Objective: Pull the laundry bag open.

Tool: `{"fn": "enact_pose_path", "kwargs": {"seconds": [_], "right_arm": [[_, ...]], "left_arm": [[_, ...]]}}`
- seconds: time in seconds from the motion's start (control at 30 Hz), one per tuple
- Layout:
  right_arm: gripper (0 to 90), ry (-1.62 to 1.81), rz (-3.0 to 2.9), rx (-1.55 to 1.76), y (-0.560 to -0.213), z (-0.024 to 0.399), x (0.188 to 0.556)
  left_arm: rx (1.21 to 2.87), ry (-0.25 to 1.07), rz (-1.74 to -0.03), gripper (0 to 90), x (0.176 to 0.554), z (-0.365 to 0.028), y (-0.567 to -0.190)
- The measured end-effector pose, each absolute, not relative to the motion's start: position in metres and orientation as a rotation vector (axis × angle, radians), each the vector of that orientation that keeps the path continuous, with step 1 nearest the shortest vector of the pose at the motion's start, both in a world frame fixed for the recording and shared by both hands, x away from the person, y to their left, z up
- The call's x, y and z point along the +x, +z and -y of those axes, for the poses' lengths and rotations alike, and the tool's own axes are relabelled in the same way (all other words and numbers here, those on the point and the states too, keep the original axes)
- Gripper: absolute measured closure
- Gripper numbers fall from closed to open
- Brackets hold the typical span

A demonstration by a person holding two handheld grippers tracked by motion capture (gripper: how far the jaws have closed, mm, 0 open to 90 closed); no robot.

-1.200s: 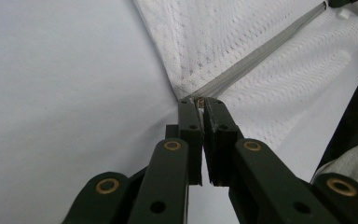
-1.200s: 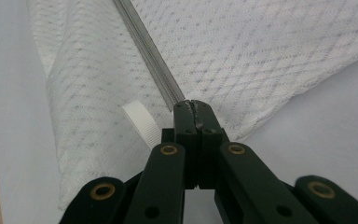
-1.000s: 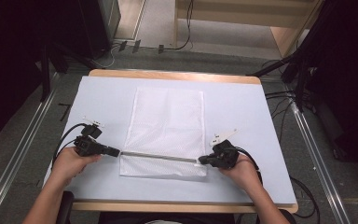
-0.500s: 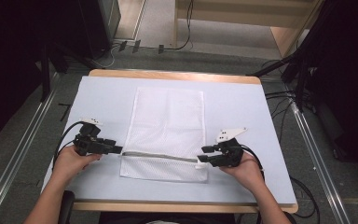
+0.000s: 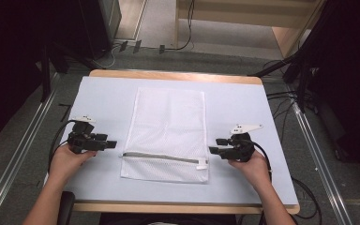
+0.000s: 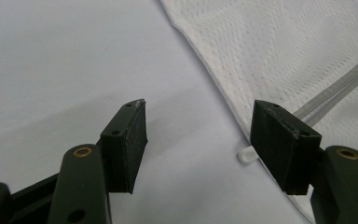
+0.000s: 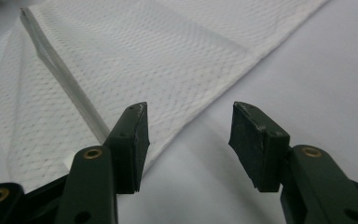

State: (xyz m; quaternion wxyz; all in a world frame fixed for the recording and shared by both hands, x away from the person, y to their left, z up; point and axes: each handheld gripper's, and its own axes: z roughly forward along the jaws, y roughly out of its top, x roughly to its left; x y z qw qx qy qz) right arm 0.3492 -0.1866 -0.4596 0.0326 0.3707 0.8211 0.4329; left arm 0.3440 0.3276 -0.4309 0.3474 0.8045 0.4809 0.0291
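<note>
Two grippers, both empty, w/ the mesh bag (image 5: 167, 133) flat on the table (image 5: 262, 178) between them. Going left to right: my left gripper (image 5: 111, 143) sits just off the bag's left edge, jaws spread wide, nothing between them; in the left gripper view the bag edge (image 6: 223, 79) runs diagonally past my right-hand jaw, and a small clear nub, prob. the zip's end stop (image 6: 247, 156), lies on the table just beside that jaw. Next comes the bag itself, long axis running away from me toward the far edge of the table, w/ the zip (image 5: 161, 157) running crosswise near my end, i.e. roughly along the line from one gripper to the other. The white pull tab (image 5: 201, 163) sits at the zip's right end, so it's much nearer my right hand than my left. Then my right gripper (image 5: 212, 150), jaws also apart and holding nothing, tips pointing at the bag's right edge, just beside the tab but not touching it as far as I can tell. In the right gripper view the zip (image 7: 65, 79) runs off ahead and to the left of my left-hand jaw; bag corner lies just under that jaw. My guess: right goes for the tab, left pins the closed end, since the pull would run straight toward my left.
</note>
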Motion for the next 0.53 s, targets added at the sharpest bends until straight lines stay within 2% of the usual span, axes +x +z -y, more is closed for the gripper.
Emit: {"fn": "enact_pose_path", "kwargs": {"seconds": [0.33, 0.53], "right_arm": [[45.7, 1.314, -2.497, 1.186, -0.4622, 0.1925, 0.3520], [40.0, 1.305, -2.487, 1.206, -0.4640, 0.1921, 0.3535]], "left_arm": [[2.062, 0.111, -1.300, 35.9, 0.3463, -0.3357, -0.4324], [2.055, 0.121, -1.318, 34.3, 0.3474, -0.3374, -0.4332]]}}
